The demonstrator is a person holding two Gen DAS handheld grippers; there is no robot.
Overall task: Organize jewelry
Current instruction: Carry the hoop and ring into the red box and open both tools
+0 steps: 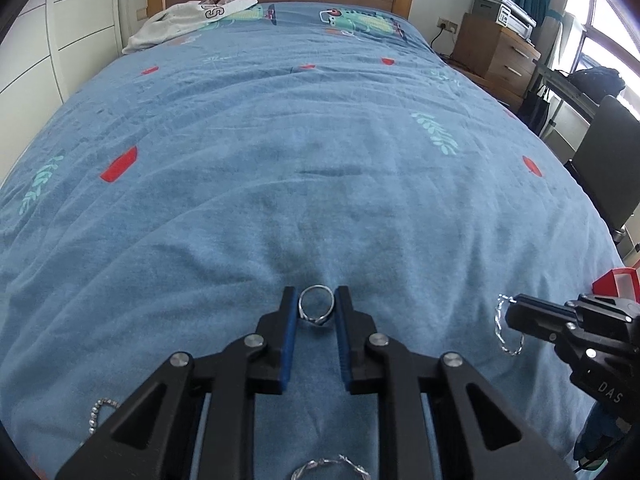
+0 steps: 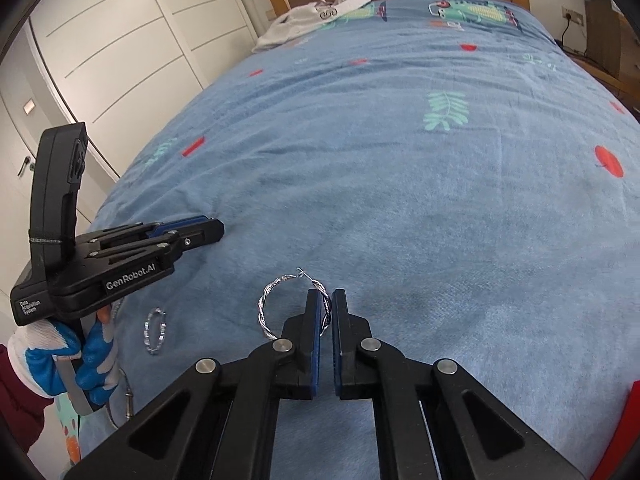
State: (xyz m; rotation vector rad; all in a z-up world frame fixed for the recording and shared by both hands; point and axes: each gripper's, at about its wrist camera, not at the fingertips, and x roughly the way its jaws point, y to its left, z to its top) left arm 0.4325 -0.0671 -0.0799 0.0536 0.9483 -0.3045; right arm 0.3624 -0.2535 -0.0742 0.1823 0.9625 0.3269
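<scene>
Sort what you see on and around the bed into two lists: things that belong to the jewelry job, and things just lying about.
Job: ring in the left gripper; twisted hoop in the right gripper; second hoop; bead chain; red box.

Lying about: white garment; dresser; printer.

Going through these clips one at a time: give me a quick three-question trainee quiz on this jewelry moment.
1. True or false: the left gripper holds a necklace.
2. What does the right gripper clamp? A) twisted hoop earring B) watch C) bead chain
3. Fill in: the jewelry is being handled over a blue ____.

Key: 1 false, a small ring sits between its pads; 2 A; 3 bedspread.
</scene>
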